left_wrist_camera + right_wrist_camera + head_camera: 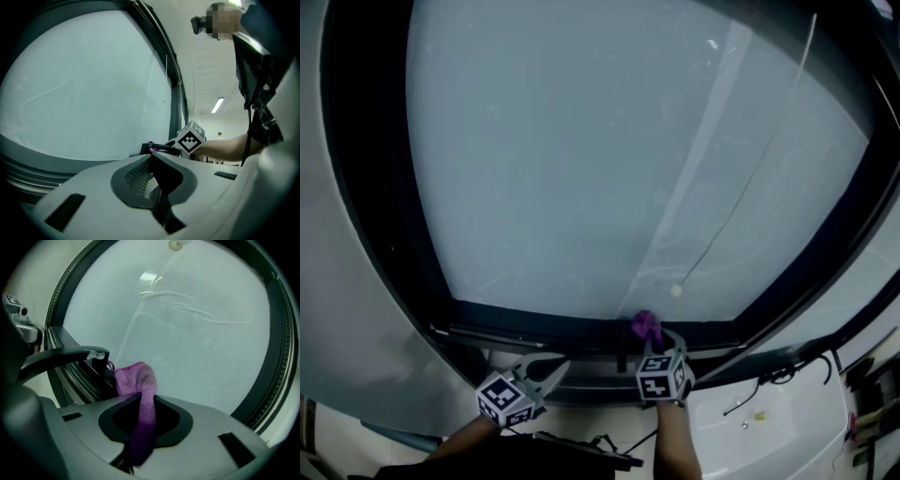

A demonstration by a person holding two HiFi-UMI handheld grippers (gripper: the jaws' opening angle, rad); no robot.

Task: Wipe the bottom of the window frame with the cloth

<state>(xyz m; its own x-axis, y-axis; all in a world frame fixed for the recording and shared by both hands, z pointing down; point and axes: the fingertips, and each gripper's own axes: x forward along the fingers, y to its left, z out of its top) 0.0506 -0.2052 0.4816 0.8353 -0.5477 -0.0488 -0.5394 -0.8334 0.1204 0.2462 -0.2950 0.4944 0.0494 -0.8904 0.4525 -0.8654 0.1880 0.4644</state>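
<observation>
The window's dark bottom frame (534,328) runs below a big frosted pane (609,159). A purple cloth (645,325) rests against that frame near its middle, and my right gripper (650,342) is shut on it. In the right gripper view the cloth (136,378) hangs out between the jaws, its bunched end pressed at the frame's edge (70,371). My left gripper (547,367) hovers just below the frame, left of the right one, jaws together with nothing in them. From the left gripper view (152,177) the right gripper's marker cube (191,138) and a bit of cloth (153,150) show ahead.
A black curved handle (63,355) juts out beside the cloth. A white ledge (787,417) with dark cables (769,380) lies at the lower right. A grey wall (356,309) flanks the window on the left.
</observation>
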